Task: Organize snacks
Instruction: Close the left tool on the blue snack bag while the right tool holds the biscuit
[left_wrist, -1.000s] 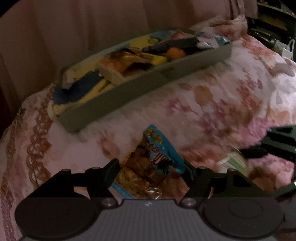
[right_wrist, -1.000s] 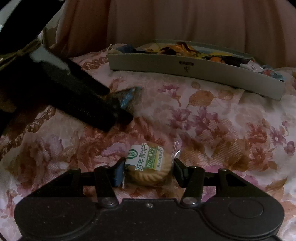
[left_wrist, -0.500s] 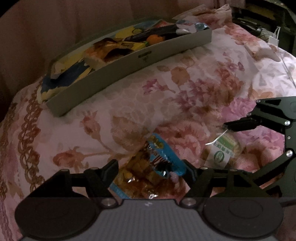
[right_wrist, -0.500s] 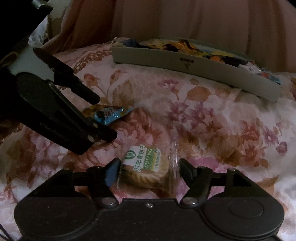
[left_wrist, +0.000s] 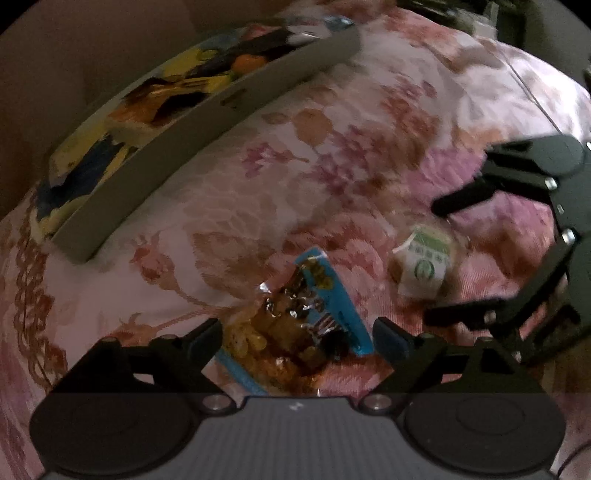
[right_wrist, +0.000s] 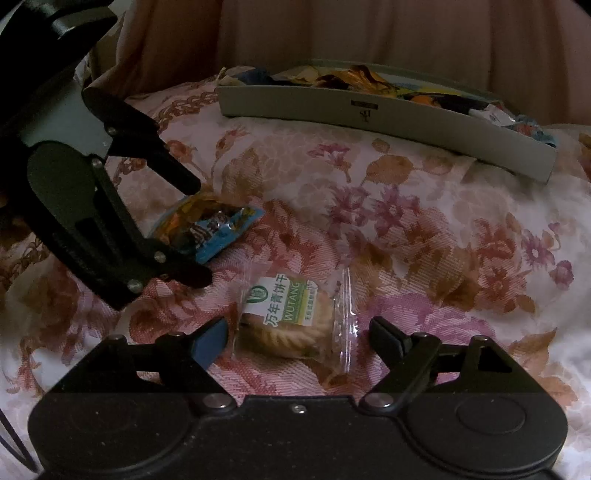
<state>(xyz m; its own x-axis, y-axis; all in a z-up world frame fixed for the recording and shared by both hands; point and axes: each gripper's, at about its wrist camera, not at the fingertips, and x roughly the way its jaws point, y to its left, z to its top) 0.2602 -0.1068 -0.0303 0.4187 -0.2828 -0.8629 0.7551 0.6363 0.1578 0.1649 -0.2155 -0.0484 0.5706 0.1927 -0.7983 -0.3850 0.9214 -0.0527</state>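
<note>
Both your claws gape wide. Left claw (left_wrist: 297, 334) straddles blue snack pkt (left_wrist: 317, 314); right claw (right_wrist: 297, 334) straddles biscuit pkt (right_wrist: 291, 317) on bedspread (right_wrist: 424, 229).

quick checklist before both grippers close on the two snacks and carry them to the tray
1. Left gripper open around the blue snack packet: ok.
2. Right gripper open around the wrapped biscuit: ok.
3. Both snacks lying flat on the floral cloth, apart from each other: ok.
4. The two grippers clear of each other: cannot tell, they sit close.
5. Grey tray in view ahead: ok.
6. Free room in the tray: cannot tell, it looks full of packets.
</note>
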